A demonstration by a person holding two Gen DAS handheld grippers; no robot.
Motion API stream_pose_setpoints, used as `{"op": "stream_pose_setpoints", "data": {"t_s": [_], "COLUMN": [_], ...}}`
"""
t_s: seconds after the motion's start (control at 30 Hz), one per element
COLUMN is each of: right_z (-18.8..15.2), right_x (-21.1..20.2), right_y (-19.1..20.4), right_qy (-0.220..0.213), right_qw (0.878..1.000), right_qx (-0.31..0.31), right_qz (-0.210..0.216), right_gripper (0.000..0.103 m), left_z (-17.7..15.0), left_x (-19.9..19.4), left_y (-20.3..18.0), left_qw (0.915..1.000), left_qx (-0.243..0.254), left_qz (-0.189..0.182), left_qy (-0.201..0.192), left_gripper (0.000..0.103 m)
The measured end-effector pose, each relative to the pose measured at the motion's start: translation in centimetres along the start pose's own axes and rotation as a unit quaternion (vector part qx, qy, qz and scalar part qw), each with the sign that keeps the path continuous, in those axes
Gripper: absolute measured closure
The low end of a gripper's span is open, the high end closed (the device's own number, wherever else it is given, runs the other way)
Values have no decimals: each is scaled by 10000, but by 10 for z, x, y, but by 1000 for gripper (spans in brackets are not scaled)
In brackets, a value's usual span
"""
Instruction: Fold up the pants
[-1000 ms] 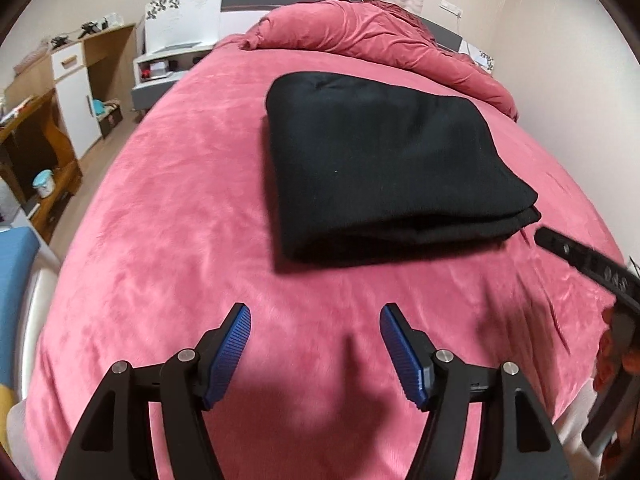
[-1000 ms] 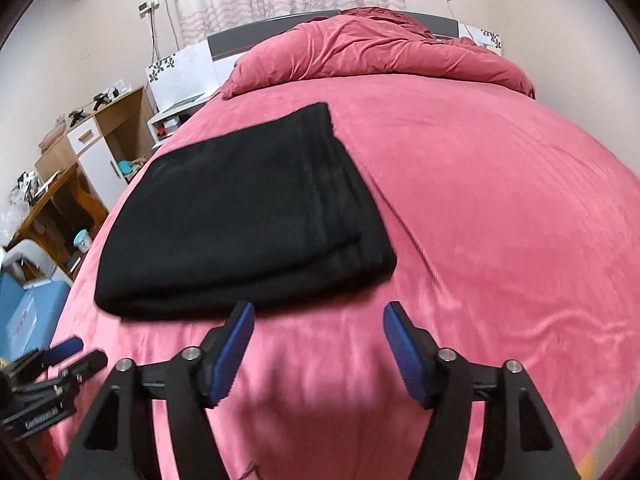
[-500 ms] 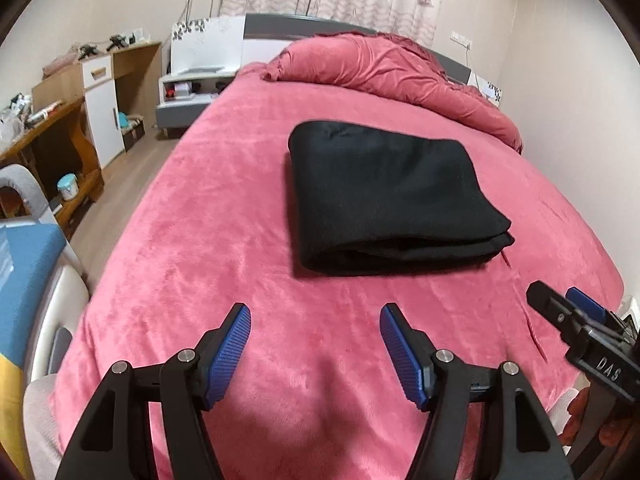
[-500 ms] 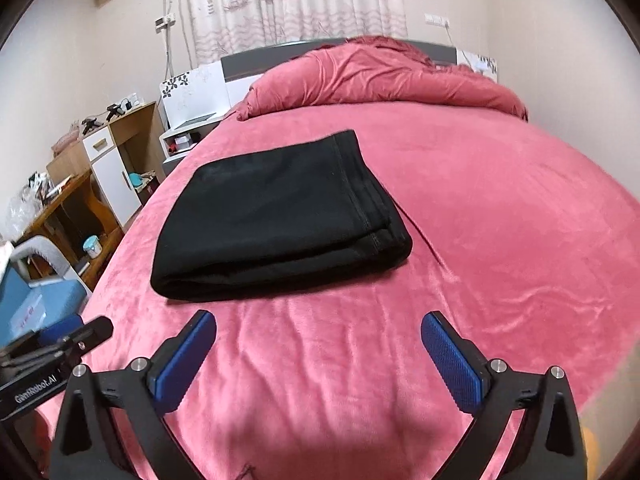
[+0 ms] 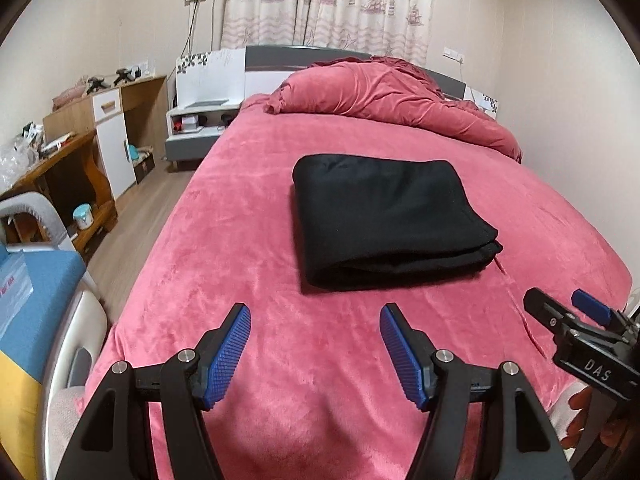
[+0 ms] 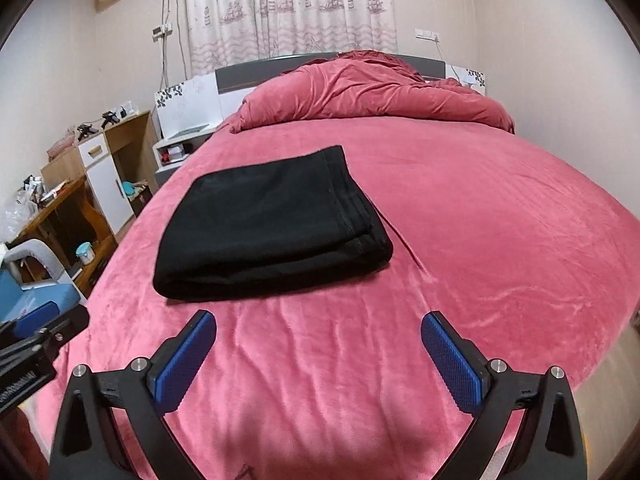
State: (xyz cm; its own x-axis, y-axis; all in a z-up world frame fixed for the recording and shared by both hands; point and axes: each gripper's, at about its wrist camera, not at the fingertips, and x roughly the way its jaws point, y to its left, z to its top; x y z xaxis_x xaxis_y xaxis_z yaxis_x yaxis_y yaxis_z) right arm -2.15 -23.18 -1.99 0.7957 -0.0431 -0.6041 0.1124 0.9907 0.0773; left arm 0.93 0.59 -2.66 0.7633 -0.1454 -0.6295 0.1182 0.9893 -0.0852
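The black pants [image 5: 390, 220] lie folded into a thick rectangle on the pink bed [image 5: 240, 240], well short of the heaped duvet [image 5: 384, 96] at the far end. The left claw [image 5: 315, 354] hangs released near the bed's foot. The right claw [image 6: 319, 360], whose jaws have just been opening, is spread wide with nothing between them.

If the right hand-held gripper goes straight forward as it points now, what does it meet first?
Probably the bare pink bed cover: the open right hand-held gripper aims downward at it, short of the folded black pants. Depth is uncertain.
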Motion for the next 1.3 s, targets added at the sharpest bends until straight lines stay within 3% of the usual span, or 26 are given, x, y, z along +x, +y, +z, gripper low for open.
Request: {"op": "stream_pose_setpoints", "data": {"t_s": [0.27,1.3], "right_z": [2,0], "right_x": [-5,-3], "right_y": [1,5], "right_qy": [-68,47], "right_qw": [10000,9999], "right_qx": [-51,-88], "right_qz": [28,112], "right_gripper": [0,0], "left_z": [2,-1], "left_x": [-7,-4], "left_y": [-8,-10], "left_qw": [9998,9999], "left_qx": [144,135], "left_qz": [27,29], "left_qy": [-166,-38], "left_gripper": [35,35]}}
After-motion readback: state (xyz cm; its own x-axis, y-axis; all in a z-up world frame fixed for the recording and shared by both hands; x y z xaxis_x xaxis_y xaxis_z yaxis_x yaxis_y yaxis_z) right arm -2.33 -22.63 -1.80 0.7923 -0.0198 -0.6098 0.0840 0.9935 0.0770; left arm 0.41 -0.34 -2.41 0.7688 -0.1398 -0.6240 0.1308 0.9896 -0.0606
